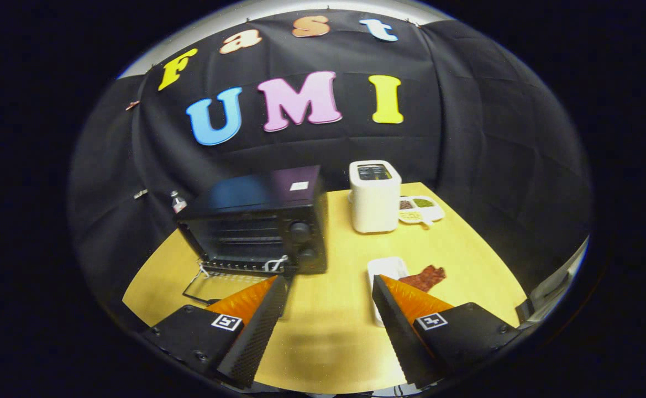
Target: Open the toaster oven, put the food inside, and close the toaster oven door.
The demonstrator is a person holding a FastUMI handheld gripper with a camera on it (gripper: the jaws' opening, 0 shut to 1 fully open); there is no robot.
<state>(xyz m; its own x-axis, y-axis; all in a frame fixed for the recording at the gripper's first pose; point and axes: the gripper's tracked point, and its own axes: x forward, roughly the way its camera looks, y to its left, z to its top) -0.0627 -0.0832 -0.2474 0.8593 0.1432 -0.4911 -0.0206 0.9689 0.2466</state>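
Fingers spread wide, gripper [331, 287] holding nothing. Oven [259, 221], door [212, 284] down, sits just ahead of the left finger; food [425, 276] beside tray [386, 269] beyond the right.

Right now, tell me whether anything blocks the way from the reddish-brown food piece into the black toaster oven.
Nothing visible does. The food piece lies beside the white tray; the oven door is down, bare table between. The gripper is open.
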